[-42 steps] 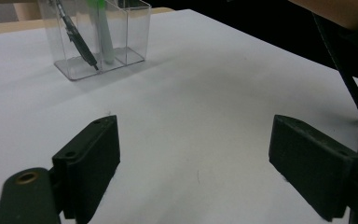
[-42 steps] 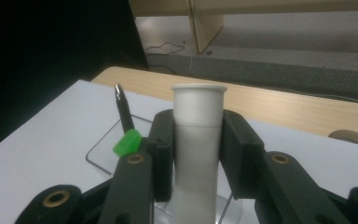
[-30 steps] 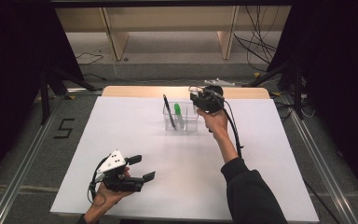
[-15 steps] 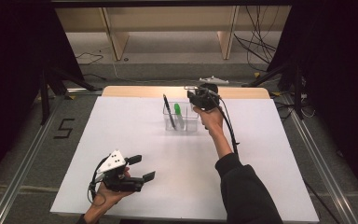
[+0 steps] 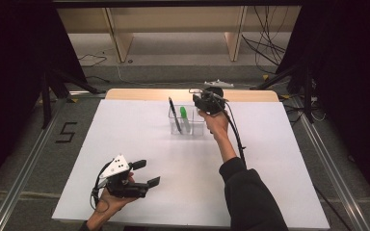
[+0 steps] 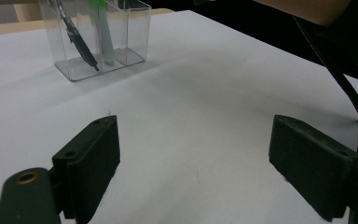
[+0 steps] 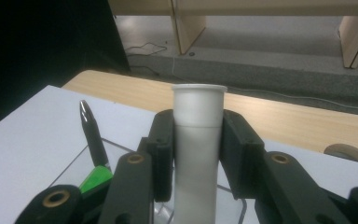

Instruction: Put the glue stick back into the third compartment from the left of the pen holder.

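High view: right claw [image 5: 198,102] sits over the clear holder [image 5: 187,126] at the far side of the worktop [image 5: 125,139]. Black pen [image 5: 174,114] and green marker [image 5: 185,118] already stand in it. Left claw [image 5: 145,173] rests near the front edge, jaws apart, nothing in it.

Left gripper view: jaws wide, bare worktop between them, holder far off.

Right gripper view: claw clamped on a grey-white marker [image 7: 196,154], upright, just above the holder. Judgement: two in, third still to drop and release.
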A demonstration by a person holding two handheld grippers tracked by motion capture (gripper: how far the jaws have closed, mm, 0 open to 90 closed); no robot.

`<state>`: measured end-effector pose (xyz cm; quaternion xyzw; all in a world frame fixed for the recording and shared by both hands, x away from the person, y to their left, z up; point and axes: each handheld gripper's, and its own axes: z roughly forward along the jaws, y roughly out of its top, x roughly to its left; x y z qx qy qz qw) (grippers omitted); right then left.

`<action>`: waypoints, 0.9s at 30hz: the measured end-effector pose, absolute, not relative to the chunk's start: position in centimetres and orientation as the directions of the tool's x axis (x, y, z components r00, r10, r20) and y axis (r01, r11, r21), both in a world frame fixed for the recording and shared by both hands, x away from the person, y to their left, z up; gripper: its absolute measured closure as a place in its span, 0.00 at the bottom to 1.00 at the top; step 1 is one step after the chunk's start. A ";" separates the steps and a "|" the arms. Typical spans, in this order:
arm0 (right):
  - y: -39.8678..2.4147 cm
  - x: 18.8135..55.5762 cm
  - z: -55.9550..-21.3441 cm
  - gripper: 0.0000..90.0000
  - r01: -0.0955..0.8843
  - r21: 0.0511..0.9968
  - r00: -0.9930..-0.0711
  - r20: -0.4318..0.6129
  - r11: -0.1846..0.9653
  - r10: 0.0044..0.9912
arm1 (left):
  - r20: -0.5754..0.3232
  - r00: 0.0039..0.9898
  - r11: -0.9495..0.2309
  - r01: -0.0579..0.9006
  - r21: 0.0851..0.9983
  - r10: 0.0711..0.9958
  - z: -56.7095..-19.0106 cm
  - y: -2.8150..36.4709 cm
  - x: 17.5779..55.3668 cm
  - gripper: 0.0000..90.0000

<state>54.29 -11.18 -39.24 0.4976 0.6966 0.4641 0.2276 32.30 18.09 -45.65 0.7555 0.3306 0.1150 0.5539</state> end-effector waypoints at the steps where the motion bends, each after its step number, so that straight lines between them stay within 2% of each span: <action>1: -11.2 54.3 -39.3 0.75 0.485 0.871 -0.399 0.146 0.073 0.905 | -0.192 0.755 -0.169 0.372 0.913 0.627 -45.6 18.1 32.3 0.18; 27: -10.6 54.7 -40.6 0.75 0.515 0.851 -0.387 0.126 0.100 0.914 | -0.192 0.756 -0.168 0.371 0.913 0.626 -45.6 18.1 32.3 0.18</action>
